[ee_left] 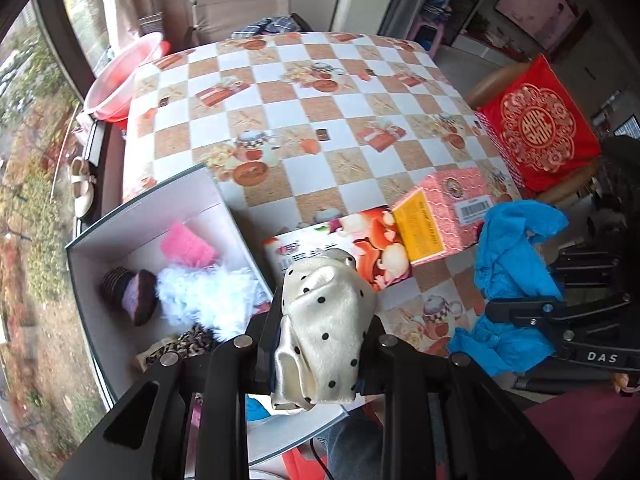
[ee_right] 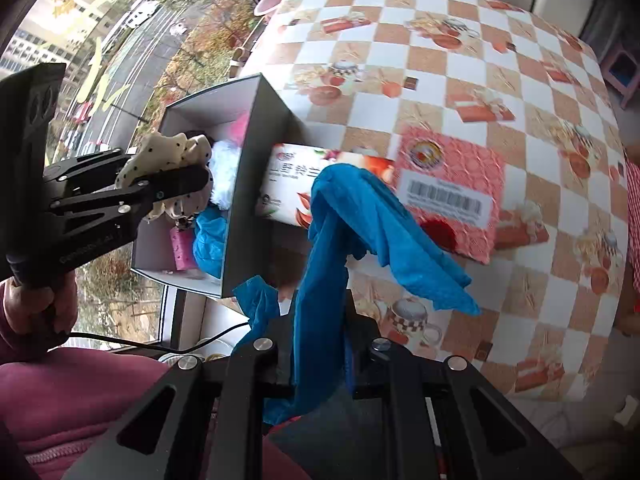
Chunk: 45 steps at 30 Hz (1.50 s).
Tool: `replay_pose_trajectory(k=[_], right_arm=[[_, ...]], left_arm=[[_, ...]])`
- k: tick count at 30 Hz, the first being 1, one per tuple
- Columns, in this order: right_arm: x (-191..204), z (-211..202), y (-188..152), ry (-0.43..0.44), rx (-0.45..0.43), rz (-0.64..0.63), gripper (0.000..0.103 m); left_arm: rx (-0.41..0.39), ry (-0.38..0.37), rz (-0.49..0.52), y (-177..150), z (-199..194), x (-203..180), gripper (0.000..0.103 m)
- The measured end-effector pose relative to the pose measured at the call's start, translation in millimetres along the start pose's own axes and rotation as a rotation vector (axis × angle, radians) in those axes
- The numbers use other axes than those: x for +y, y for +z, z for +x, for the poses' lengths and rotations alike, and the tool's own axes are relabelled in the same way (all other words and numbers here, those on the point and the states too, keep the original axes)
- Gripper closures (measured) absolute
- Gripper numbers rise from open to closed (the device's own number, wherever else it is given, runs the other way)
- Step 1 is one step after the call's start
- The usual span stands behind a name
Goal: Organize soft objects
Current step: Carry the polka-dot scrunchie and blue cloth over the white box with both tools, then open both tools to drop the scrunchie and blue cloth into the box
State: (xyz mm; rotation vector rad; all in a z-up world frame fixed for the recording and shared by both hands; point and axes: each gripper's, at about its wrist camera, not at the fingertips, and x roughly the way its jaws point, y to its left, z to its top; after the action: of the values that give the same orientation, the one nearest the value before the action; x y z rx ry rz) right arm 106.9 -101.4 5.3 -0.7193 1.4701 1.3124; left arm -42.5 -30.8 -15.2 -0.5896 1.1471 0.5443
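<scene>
My left gripper [ee_left: 320,344] is shut on a cream polka-dot cloth [ee_left: 324,320] and holds it near the right wall of the grey open box [ee_left: 120,224]. It also shows in the right wrist view [ee_right: 176,180], above the box [ee_right: 256,160]. The box holds a pink cloth [ee_left: 188,244], a white fluffy item [ee_left: 208,292], a dark striped item [ee_left: 128,292] and a leopard-print piece [ee_left: 188,344]. My right gripper [ee_right: 316,320] is shut on a blue cloth [ee_right: 352,224], which hangs above the table's near edge; it also shows in the left wrist view [ee_left: 516,264].
A printed carton [ee_left: 340,248] and a pink box [ee_left: 448,208] lie on the checkered table [ee_left: 320,100] beside the grey box. A red cushion [ee_left: 540,124] sits on a chair at right. A pink basin [ee_left: 120,76] stands beyond the table's far left corner.
</scene>
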Motion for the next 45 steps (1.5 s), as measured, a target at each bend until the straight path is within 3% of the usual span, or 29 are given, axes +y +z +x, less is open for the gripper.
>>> replay_pose_trajectory(k=[8, 16, 31, 32, 33, 34, 36, 37, 38, 41, 45], right_arm=[[67, 21, 59, 0.026, 0.023, -0.221, 0.086], [117, 45, 89, 0.029, 0.062, -0.38, 0.086], [146, 73, 119, 0.015, 0.102, -0.455, 0.086], [147, 76, 122, 0.017, 0.106, -0.452, 0.086], [149, 78, 125, 0.022, 0.11, -0.448, 0.086], [151, 80, 128, 0.024, 0.111, -0.447, 0.086], [155, 84, 134, 0.023, 0.108, -0.445, 0.085], [157, 85, 137, 0.028, 0.112, -0.442, 0.085], [158, 86, 140, 0.029, 0.113, -0.437, 0.077], [159, 86, 145, 0.0, 0.097, -0.433, 0.009], [155, 80, 149, -0.032, 0.069, -0.408, 0.006]], left_arm=[[-0.008, 0.077, -0.215, -32, -5, 59, 0.075], [0.003, 0.105, -0.36, -57, 3, 88, 0.075], [0.024, 0.122, -0.443, -67, 13, 103, 0.074], [0.016, 0.135, -0.44, -66, 12, 103, 0.072], [-0.003, 0.153, -0.433, -64, 9, 102, 0.064], [-0.02, 0.178, -0.424, -63, 6, 100, 0.047], [-0.045, 0.223, -0.422, -60, 0, 99, 0.024], [-0.054, 0.235, -0.427, -58, -2, 99, 0.022], [-0.061, 0.242, -0.436, -58, -5, 100, 0.022], [-0.038, 0.265, -0.483, -56, -6, 105, 0.022], [0.016, 0.249, -0.549, -60, 2, 116, 0.022]])
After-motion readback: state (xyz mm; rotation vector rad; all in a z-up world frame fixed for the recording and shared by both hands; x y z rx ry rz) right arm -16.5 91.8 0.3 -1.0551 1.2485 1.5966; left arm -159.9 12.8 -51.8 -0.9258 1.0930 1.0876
